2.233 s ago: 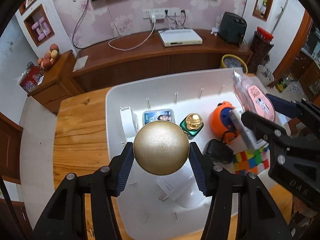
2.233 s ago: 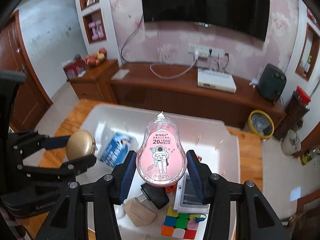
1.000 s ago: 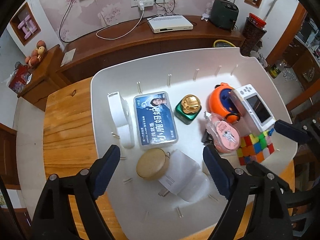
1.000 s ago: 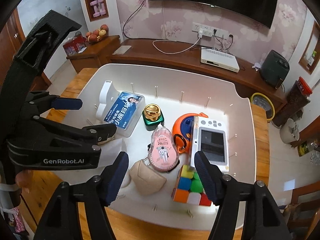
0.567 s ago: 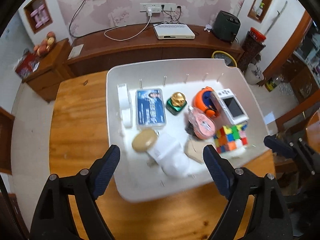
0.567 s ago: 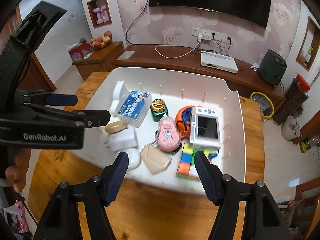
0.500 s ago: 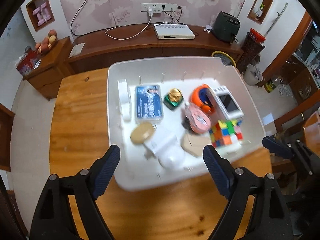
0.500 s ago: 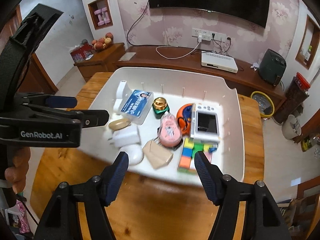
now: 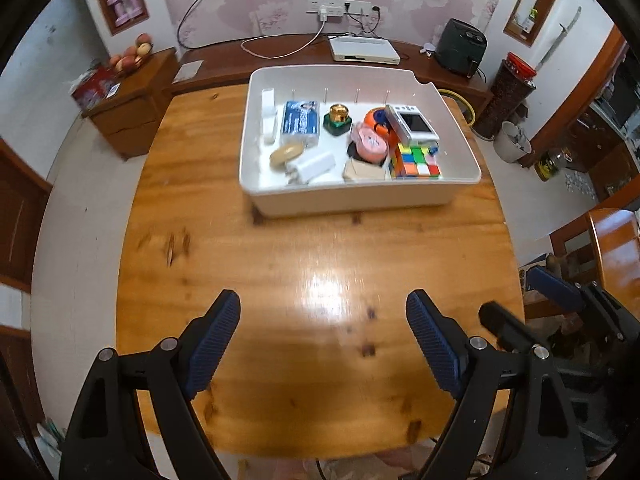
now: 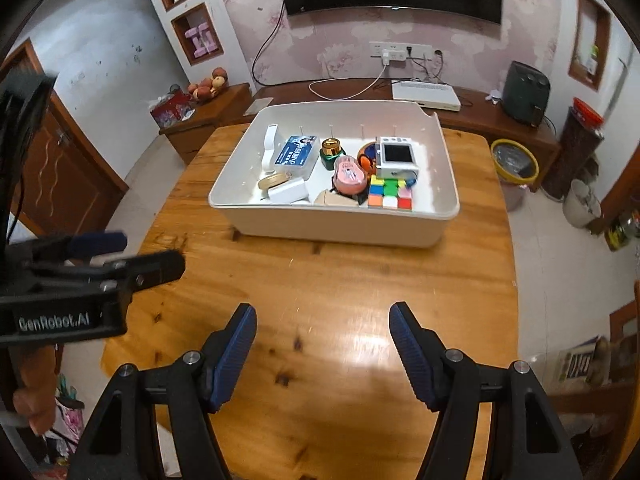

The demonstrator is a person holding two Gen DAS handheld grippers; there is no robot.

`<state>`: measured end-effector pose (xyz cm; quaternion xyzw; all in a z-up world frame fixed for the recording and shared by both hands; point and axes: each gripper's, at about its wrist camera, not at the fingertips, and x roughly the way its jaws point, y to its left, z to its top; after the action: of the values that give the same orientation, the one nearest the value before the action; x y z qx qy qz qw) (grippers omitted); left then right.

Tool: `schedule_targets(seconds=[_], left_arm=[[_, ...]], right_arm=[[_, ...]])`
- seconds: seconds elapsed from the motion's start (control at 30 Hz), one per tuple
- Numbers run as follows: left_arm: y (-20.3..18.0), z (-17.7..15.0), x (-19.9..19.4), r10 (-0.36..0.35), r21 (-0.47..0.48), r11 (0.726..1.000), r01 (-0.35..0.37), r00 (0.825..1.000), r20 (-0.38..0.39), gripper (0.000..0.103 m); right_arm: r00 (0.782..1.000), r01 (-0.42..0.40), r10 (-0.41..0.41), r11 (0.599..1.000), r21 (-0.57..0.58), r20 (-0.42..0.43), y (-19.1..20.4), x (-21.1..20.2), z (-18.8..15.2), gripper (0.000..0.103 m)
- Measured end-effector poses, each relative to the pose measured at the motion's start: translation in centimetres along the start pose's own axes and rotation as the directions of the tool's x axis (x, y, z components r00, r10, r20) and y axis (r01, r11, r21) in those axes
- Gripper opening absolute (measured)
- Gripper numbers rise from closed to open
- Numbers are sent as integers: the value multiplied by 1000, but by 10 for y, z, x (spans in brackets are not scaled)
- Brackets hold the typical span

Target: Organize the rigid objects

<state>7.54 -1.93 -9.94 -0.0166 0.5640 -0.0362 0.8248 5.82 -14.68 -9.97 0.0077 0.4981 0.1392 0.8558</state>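
Note:
A white bin (image 9: pixel 352 196) (image 10: pixel 332 226) stands at the far side of the wooden table. It holds a gold round tin (image 9: pixel 286 152) (image 10: pixel 272 180), a pink correction tape (image 9: pixel 370 145) (image 10: pixel 350 174), a colour cube (image 9: pixel 416 162) (image 10: pixel 390 196), a blue box (image 9: pixel 301 117) (image 10: pixel 295 151), a green bottle with a gold cap (image 9: pixel 338 119) and a white handheld console (image 10: pixel 398 157). My left gripper (image 9: pixel 322 344) is open and empty over the near table. My right gripper (image 10: pixel 323 346) is open and empty too, well short of the bin.
The wooden table (image 9: pixel 320 280) is bare between the grippers and the bin. The left gripper's body (image 10: pixel 80 276) shows at the left of the right wrist view. A low cabinet (image 9: pixel 360 56) with a white box runs along the far wall.
Both grippers let go of the gold tin and the pink tape in the bin, opened, and have pulled back and away toward the near side of the table.

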Motion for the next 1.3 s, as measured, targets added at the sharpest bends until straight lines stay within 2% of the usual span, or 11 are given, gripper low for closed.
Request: schedule_targets(seconds=[0.1,0.27,0.43,0.5,0.67,0.93,1.3], left_arm=[[-1,-17,-12,12,-32,999,-12,1000,6,87],[-8,-35,-29,20,-47,999,-18,999,36,87],[-12,-44,-50,32,-70,997,-26,996,88,87],[-13,-48,-60,52,-67,997,-44,992,118,87],[-18,-58,-73,80,-50,996,-73,985,155,87],[-14,-67,-83,100,-52,994,-93,981,166,87],[-8,-71,-94,121,-55,992,-112,974,193,87]], right_arm=[[1000,-23,22,1000,17,12,3,-18,-9,70],[997,-3,6,999,-38,82,19,-53,-15,70],[993,11,-8,1000,-22,120,23,-79,-21,72],[990,30,-29,999,-11,141,24,-90,-24,80],[976,100,-96,995,-12,194,30,-111,-28,81],[967,138,-129,990,-27,218,38,-121,-33,81],[959,142,-132,990,-20,252,45,-131,-34,81]])
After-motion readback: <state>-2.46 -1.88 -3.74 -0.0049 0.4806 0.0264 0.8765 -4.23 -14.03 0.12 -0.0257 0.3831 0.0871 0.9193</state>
